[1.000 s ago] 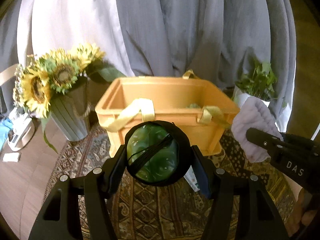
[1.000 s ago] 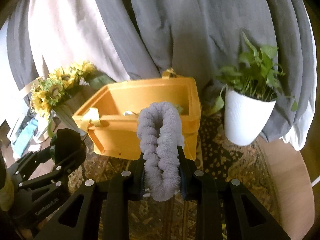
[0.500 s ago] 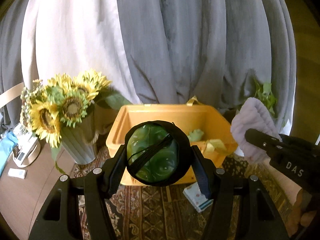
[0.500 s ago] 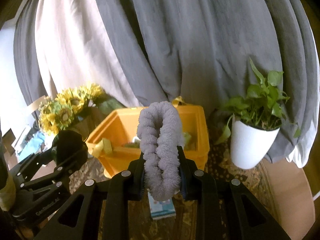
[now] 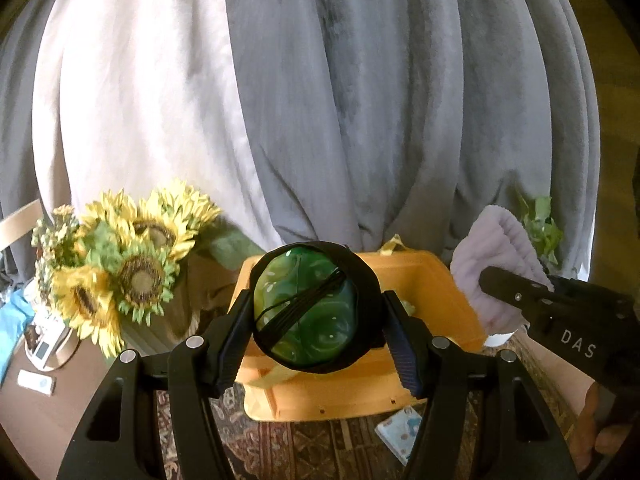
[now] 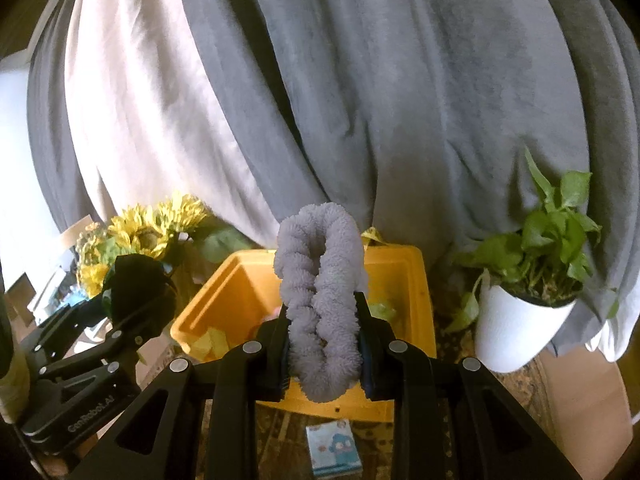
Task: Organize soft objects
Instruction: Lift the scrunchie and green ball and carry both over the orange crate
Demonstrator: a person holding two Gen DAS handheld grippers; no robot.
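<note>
My left gripper (image 5: 316,316) is shut on a round green pouch with a black rim and cord (image 5: 308,308), held in the air in front of the orange bin (image 5: 460,312). My right gripper (image 6: 322,340) is shut on a fluffy grey-lilac headband (image 6: 320,292), held above the near side of the same bin (image 6: 224,304). The headband also shows at the right of the left wrist view (image 5: 496,264). The left gripper with the dark pouch shows at the left of the right wrist view (image 6: 136,300). Some yellow and green soft things lie inside the bin.
A vase of sunflowers (image 5: 128,276) stands left of the bin. A white pot with a green plant (image 6: 520,320) stands to its right. A small blue-and-white packet (image 6: 334,448) lies on the patterned rug in front of the bin. Grey and white curtains hang behind.
Both grippers have risen with their loads and now look down more into the bin, which sits lower in both views. Neither grip has changed.
</note>
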